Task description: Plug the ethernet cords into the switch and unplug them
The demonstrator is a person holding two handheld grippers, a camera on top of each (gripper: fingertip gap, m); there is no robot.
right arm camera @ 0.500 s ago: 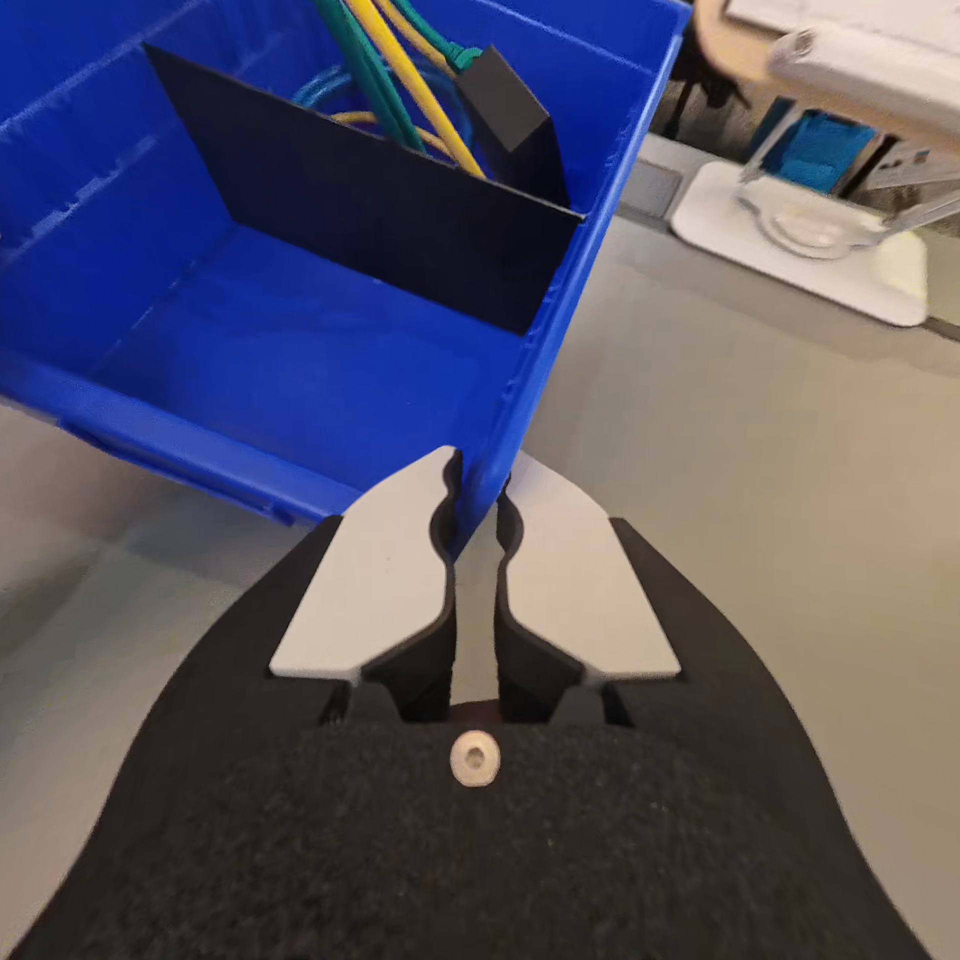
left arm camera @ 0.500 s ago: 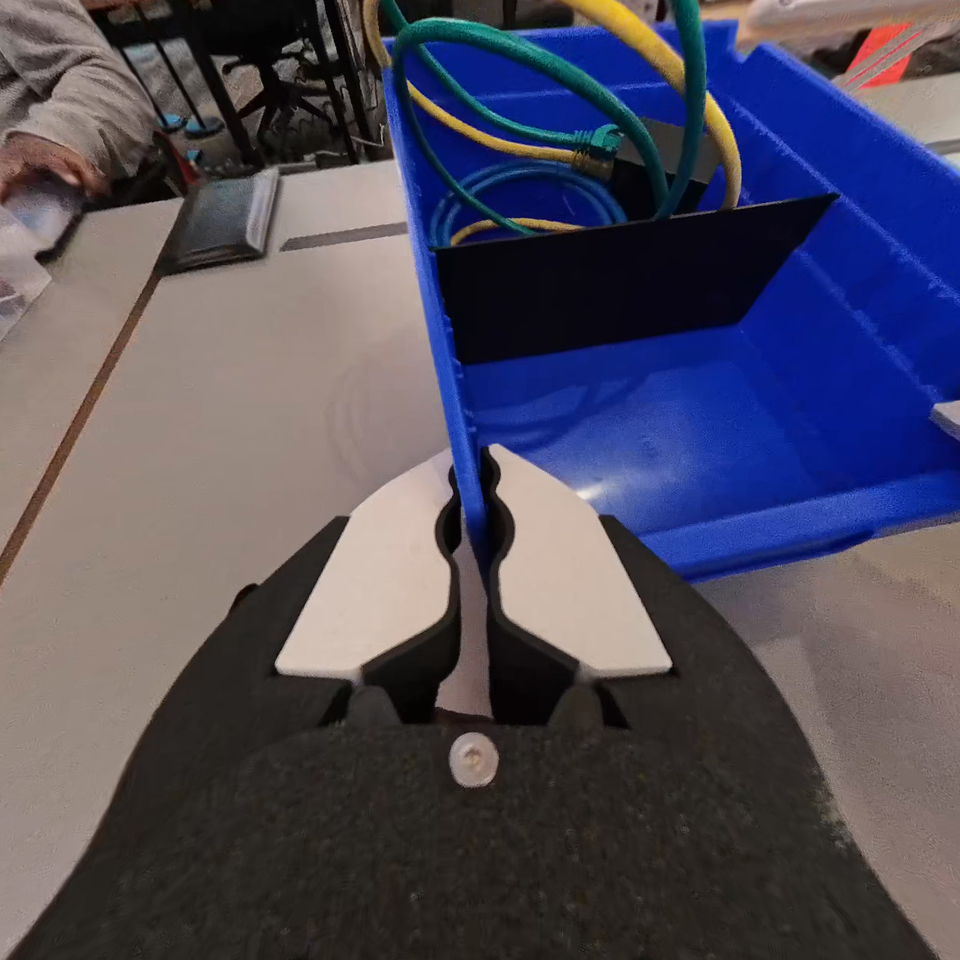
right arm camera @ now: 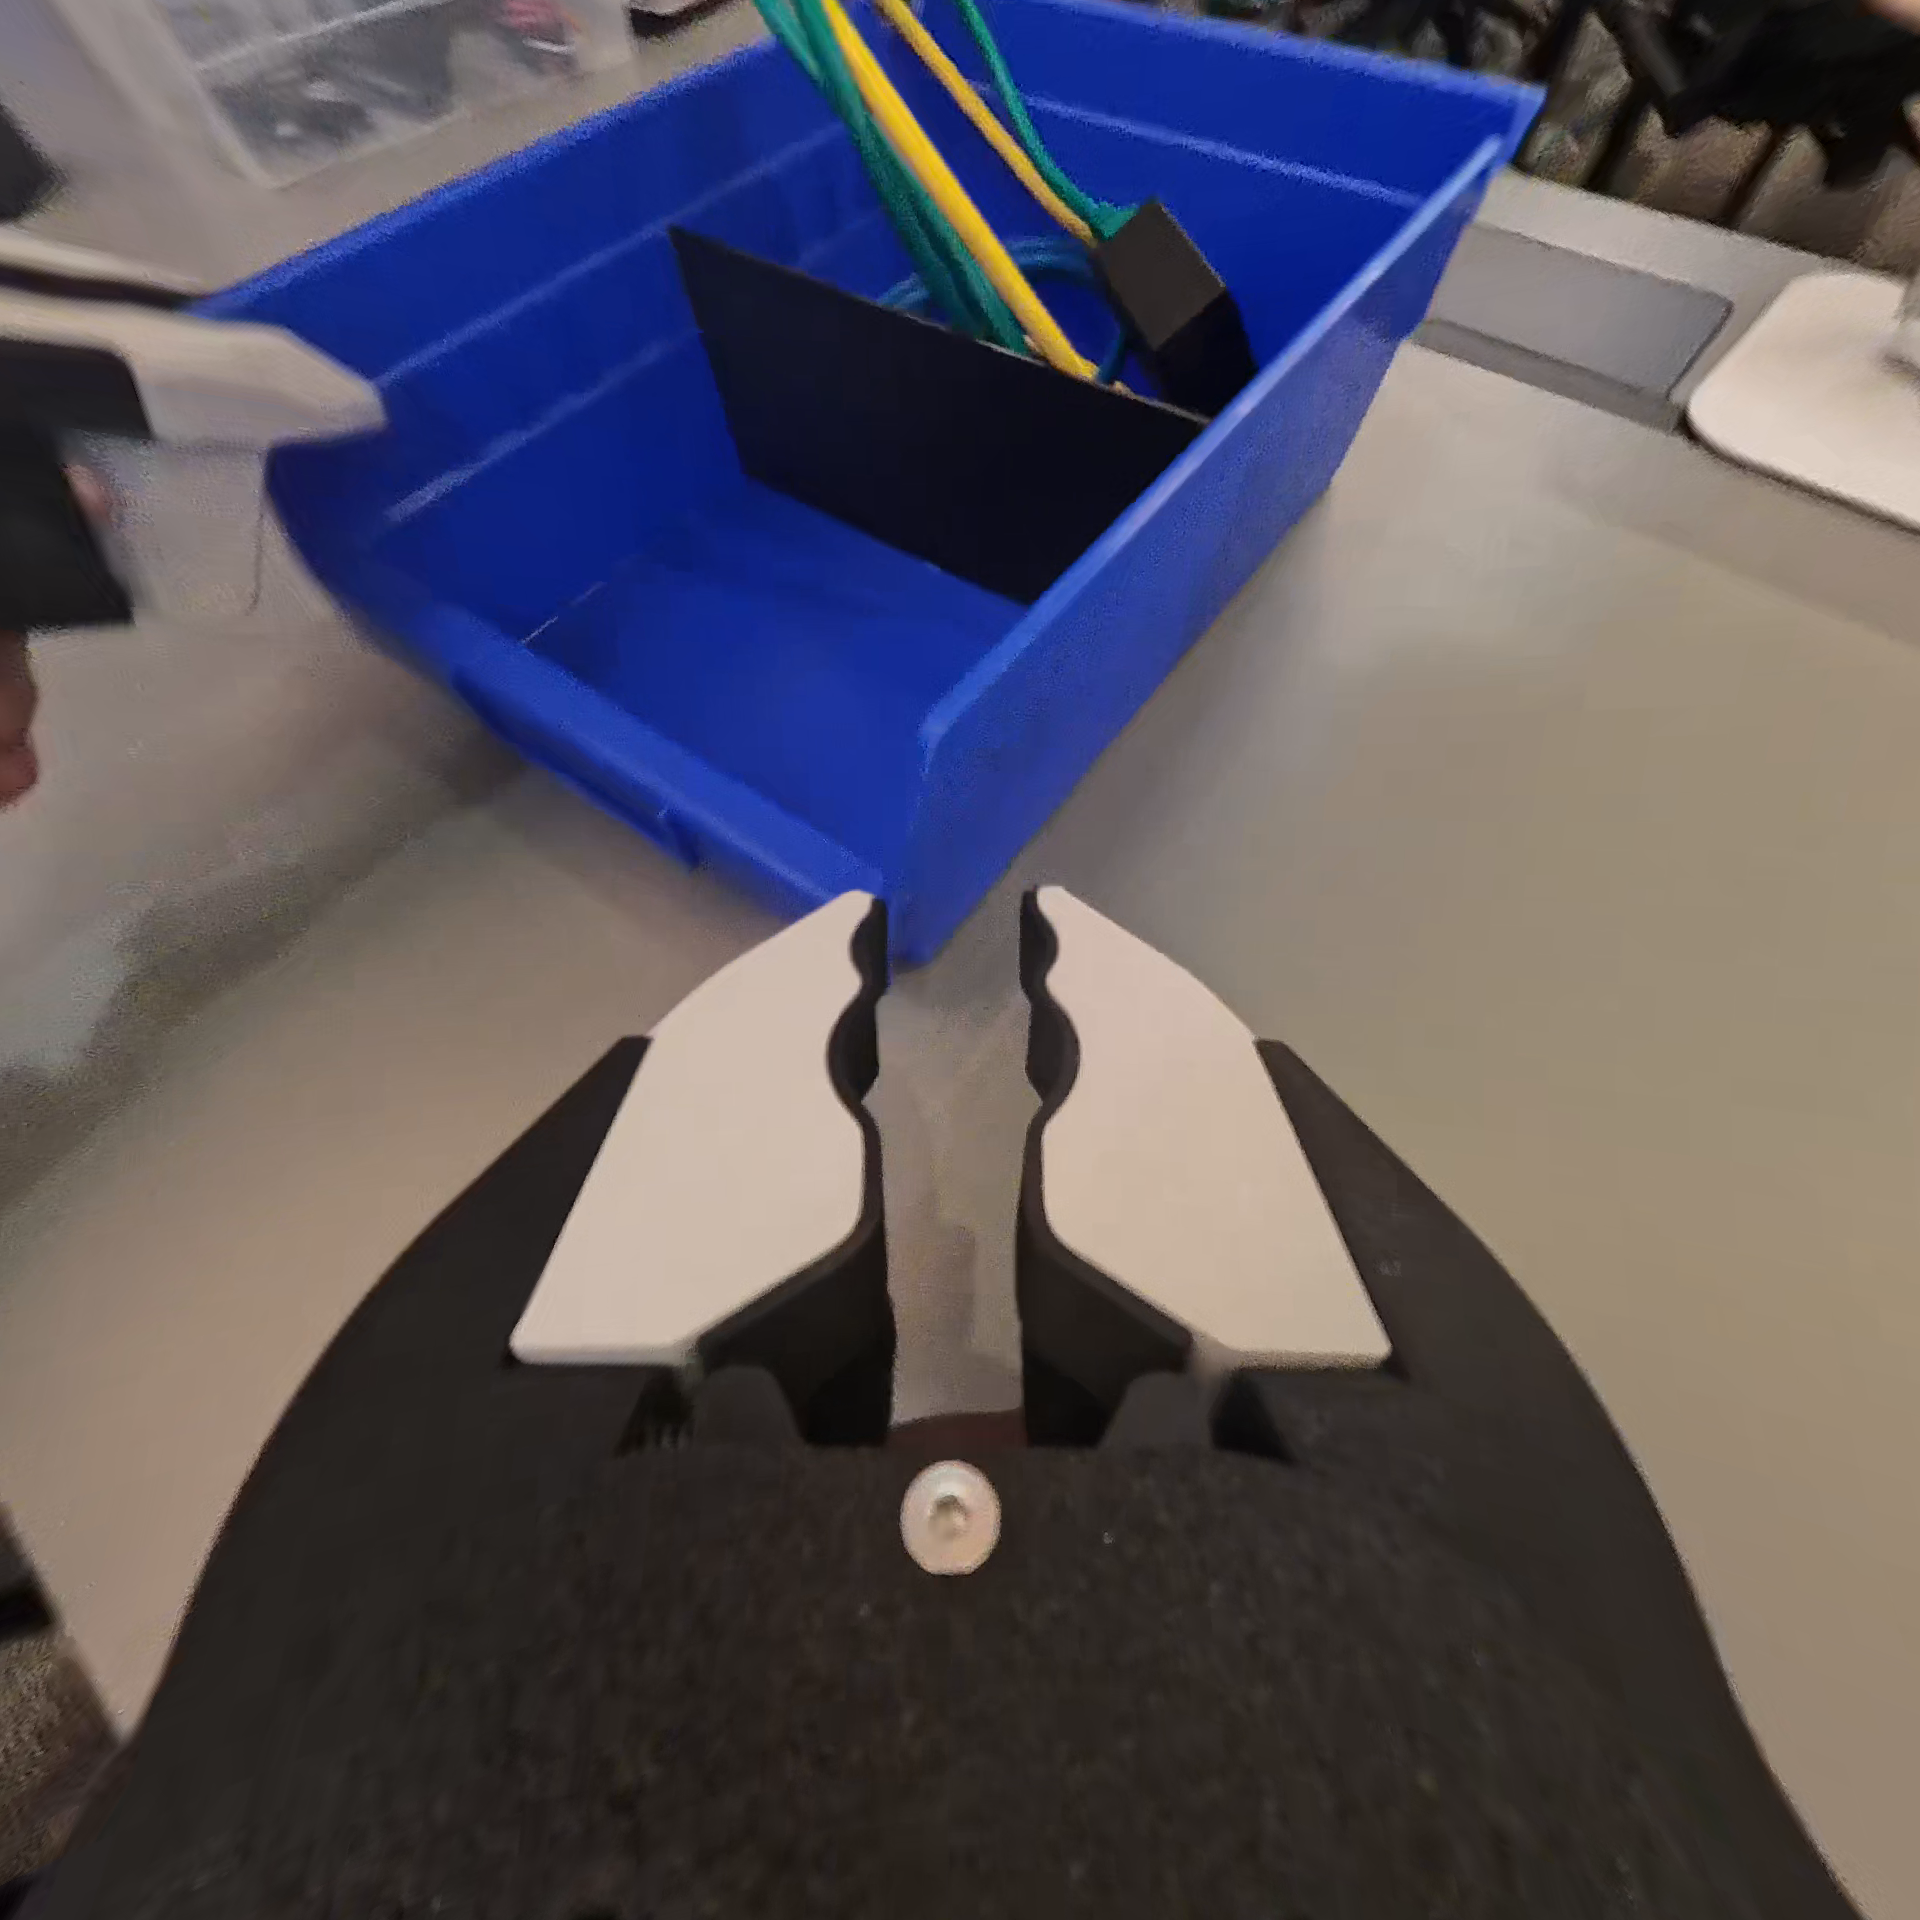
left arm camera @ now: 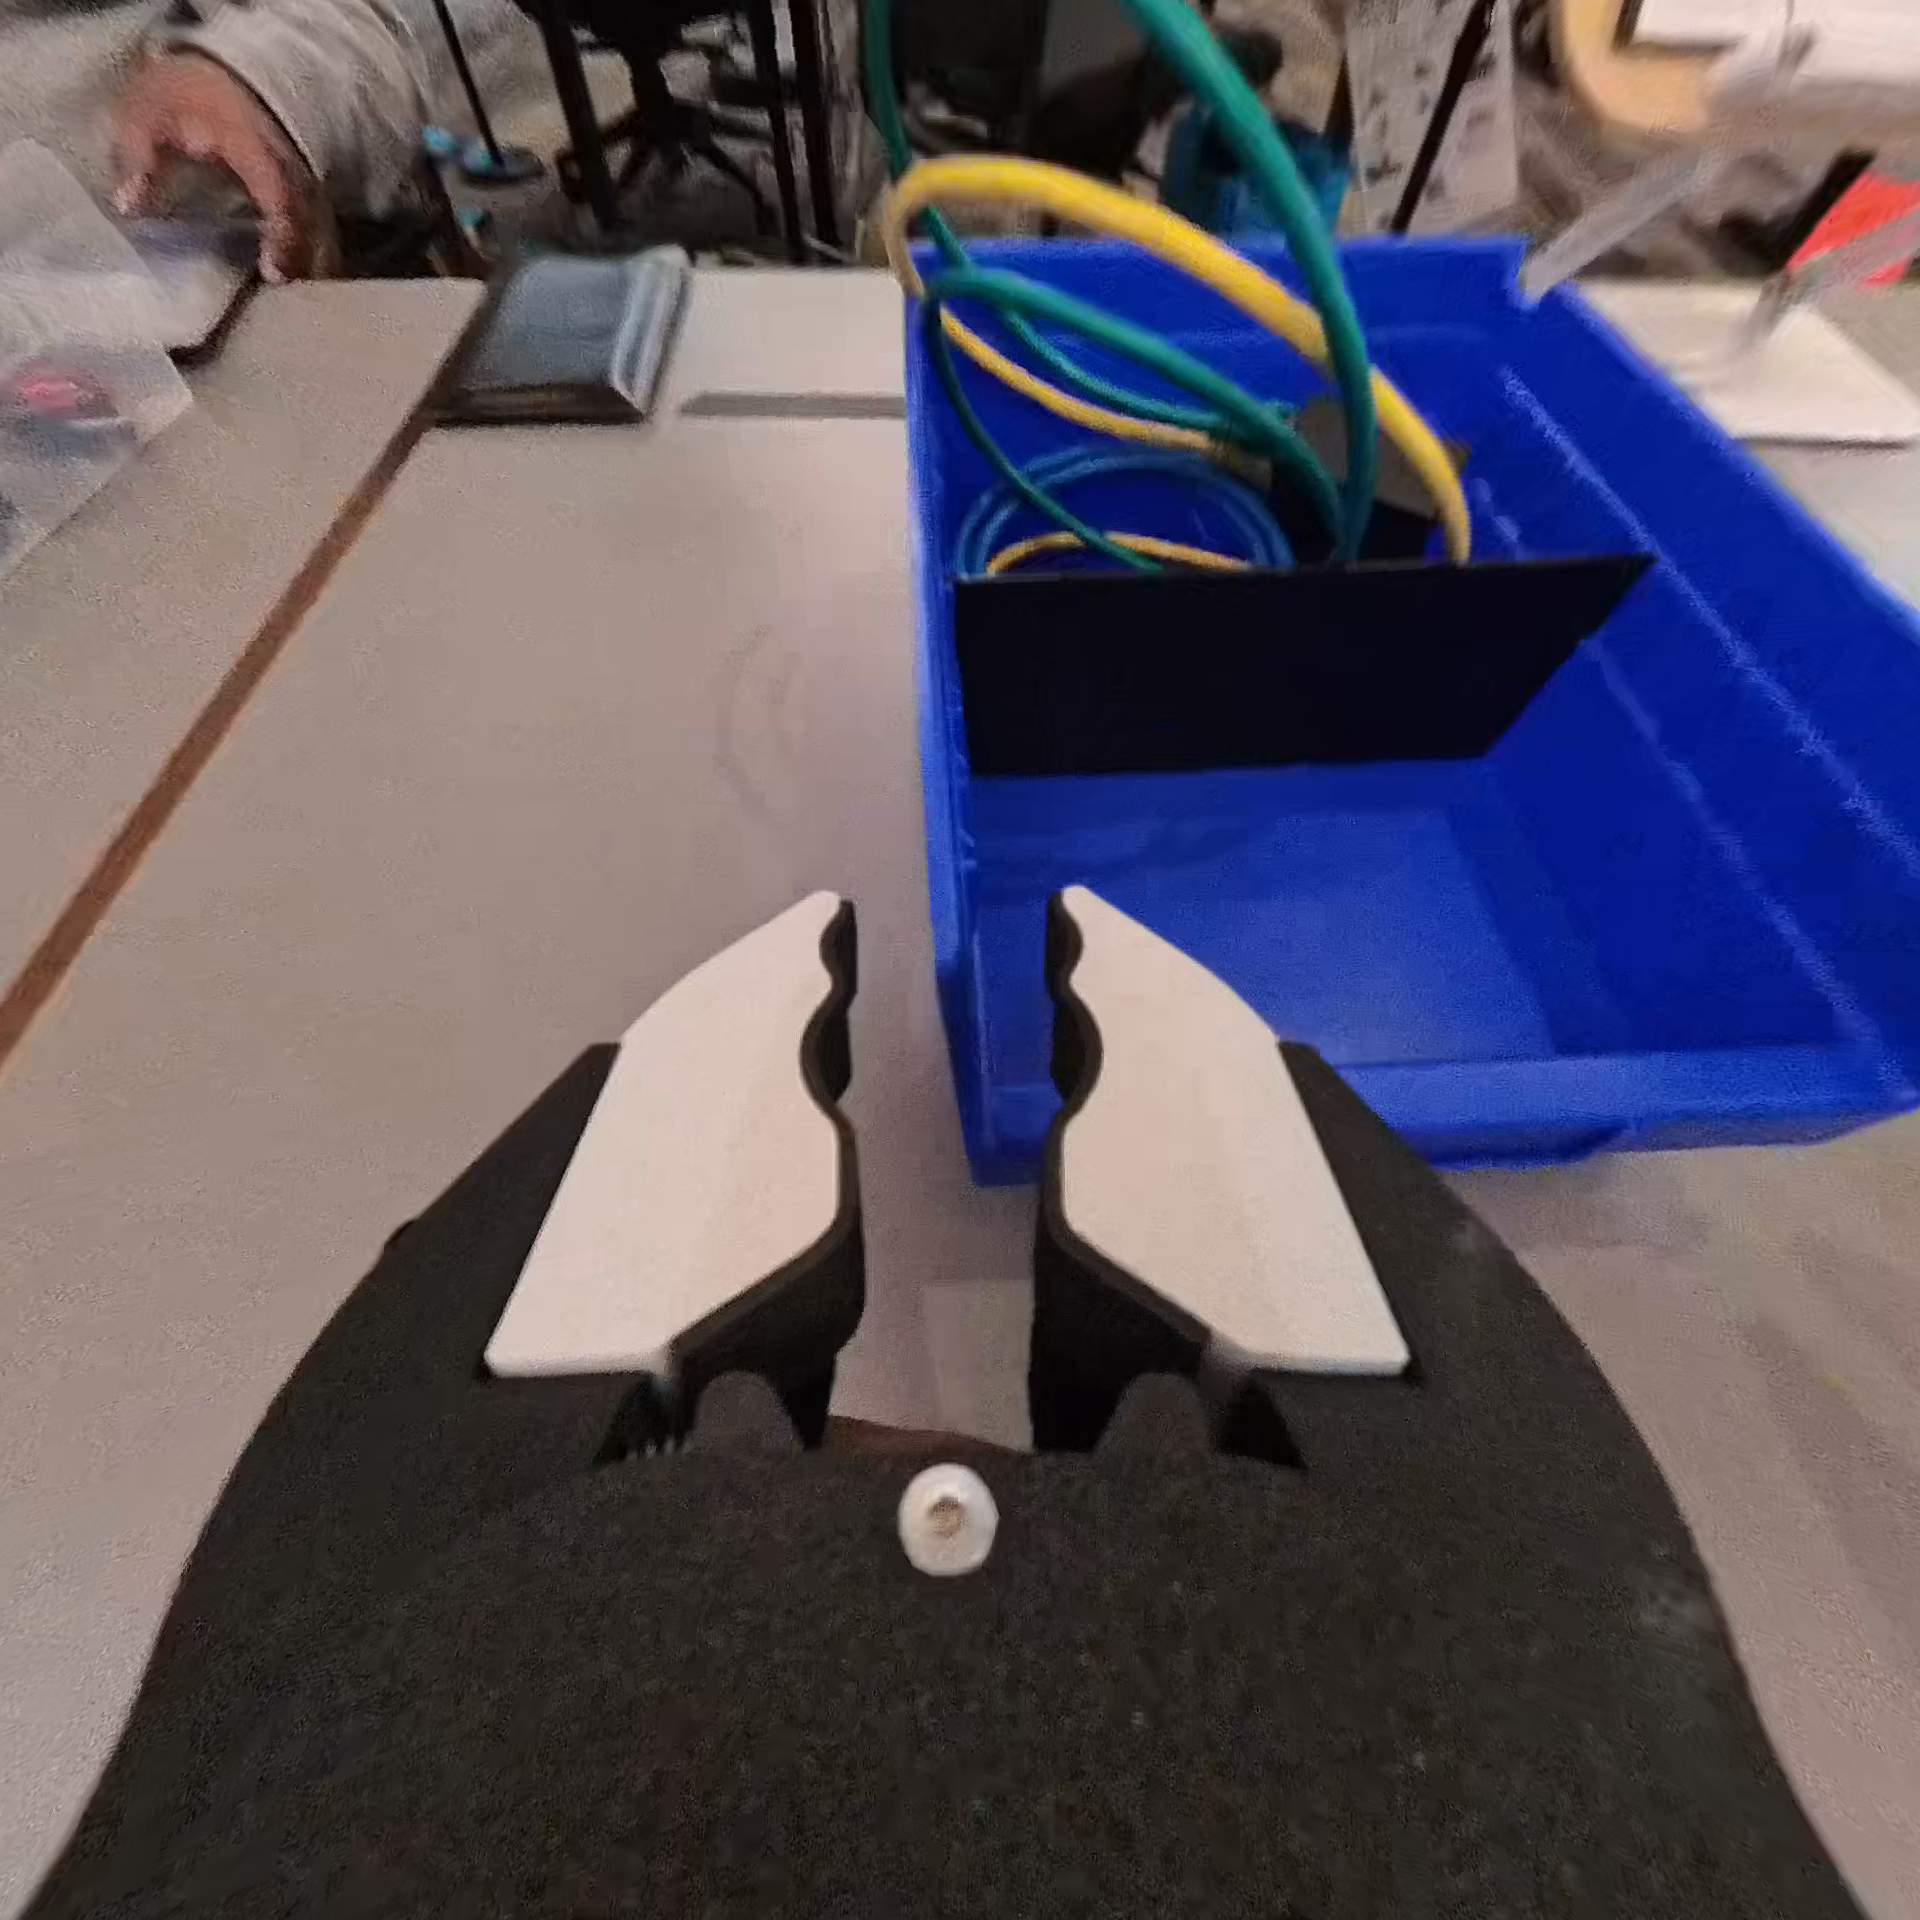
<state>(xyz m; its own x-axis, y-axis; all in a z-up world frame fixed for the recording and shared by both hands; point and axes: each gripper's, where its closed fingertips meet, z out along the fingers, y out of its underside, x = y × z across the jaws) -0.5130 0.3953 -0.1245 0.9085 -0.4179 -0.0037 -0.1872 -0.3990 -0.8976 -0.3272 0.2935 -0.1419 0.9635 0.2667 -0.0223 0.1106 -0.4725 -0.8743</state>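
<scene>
**Both grippers open at the bin's near corners; switch and cords lie beyond the divider**

Left gripper (left arm camera: pixel 951 914): jaws apart, empty, straddling the near-left corner of the blue bin (left arm camera: pixel 1714 644) without clamping it. Right gripper (right arm camera: pixel 954 909): jaws apart, empty, tips just short of the near-right corner.

Switch (right arm camera: pixel 1169 286): small matte black box, tilted, propped in the far compartment against the bin's right wall, behind the black divider (right arm camera: pixel 935 457). It lies ahead of both tools, past the bare near compartment. Judged nearer the right gripper.

Cords: green cord (left arm camera: pixel 1288 208) and yellow cord (left arm camera: pixel 1143 223) arch high out of the bin, springy round jacket, ends running toward the switch; whether they are seated I cannot tell. Blue cord (left arm camera: pixel 1101 494) coiled flat on the floor.

Bin smooth hard plastic; table (left arm camera: pixel 520 831) plain grey
</scene>
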